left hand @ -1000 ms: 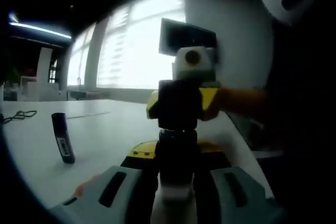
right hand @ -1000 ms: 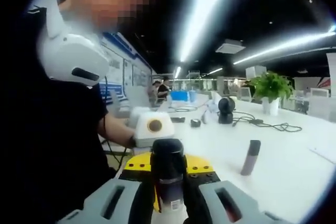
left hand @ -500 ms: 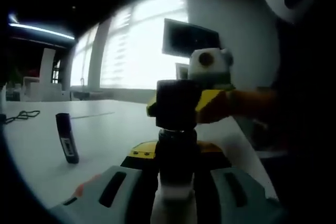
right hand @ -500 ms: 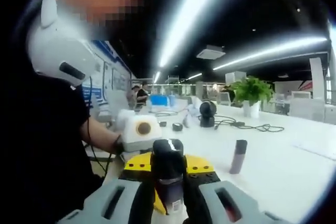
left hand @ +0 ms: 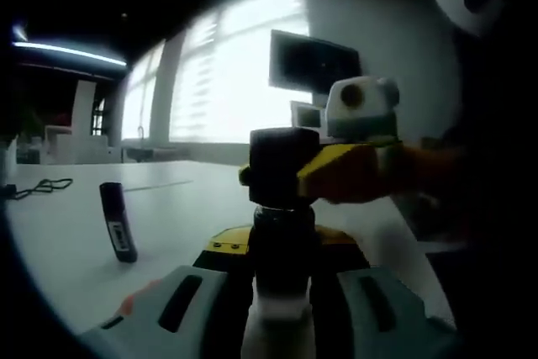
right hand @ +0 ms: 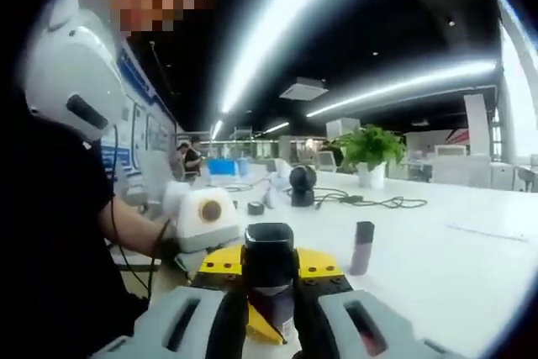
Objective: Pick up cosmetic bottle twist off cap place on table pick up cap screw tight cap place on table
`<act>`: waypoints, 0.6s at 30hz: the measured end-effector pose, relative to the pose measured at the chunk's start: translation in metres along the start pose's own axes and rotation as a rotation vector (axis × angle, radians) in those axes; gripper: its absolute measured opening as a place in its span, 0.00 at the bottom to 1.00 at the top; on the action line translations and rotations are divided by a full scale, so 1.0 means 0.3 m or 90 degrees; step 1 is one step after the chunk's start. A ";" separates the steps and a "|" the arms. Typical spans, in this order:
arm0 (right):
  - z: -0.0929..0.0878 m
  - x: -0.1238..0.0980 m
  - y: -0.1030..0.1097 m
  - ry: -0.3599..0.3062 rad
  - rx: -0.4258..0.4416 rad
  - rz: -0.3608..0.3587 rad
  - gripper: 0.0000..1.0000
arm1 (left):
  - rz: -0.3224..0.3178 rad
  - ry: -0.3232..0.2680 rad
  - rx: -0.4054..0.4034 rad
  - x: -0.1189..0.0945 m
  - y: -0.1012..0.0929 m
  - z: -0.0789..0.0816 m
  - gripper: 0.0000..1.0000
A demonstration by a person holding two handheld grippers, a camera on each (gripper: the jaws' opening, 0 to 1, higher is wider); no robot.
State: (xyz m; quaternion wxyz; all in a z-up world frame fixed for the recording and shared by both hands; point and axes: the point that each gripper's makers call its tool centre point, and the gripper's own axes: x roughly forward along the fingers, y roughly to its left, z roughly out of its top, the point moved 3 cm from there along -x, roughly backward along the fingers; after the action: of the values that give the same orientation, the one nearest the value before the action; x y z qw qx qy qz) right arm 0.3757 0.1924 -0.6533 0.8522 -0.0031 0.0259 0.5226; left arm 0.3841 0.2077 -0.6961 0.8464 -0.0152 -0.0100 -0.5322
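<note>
- My left gripper is closed on the lower body of the cosmetic bottle. In the left gripper view the bottle's long axis runs from 6 o'clock straight up to the middle.
- The black cap sits on top of the bottle. The right gripper comes in from 3 o'clock, across the bottle's axis, with its jaws closed on the cap.
- The bottle is held in the air, above the white table.
- I judge that this is a twisting step. The turn must go around the bottle's long axis, and the right gripper is the one that holds the cap.
- I cannot tell whether the cap is loose or tight on the thread.
- A separate dark tube stands on the table at 9 o'clock, well apart from both grippers.
</note>
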 end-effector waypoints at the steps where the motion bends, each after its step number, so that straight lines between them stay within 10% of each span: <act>1: -0.001 0.000 -0.001 -0.002 0.003 -0.008 0.14 | 0.002 0.000 0.000 0.000 0.002 0.000 0.15; 18: -0.001 0.017 -0.019 -0.013 0.011 -0.105 0.14 | 0.052 0.002 0.012 -0.002 0.039 0.000 0.15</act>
State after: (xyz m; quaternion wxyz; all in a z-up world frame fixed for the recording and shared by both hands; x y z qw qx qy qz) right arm 0.3830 0.1942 -0.6540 0.8925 0.0078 0.0213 0.4505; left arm 0.3942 0.2133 -0.6962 0.8676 -0.0070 -0.0131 -0.4970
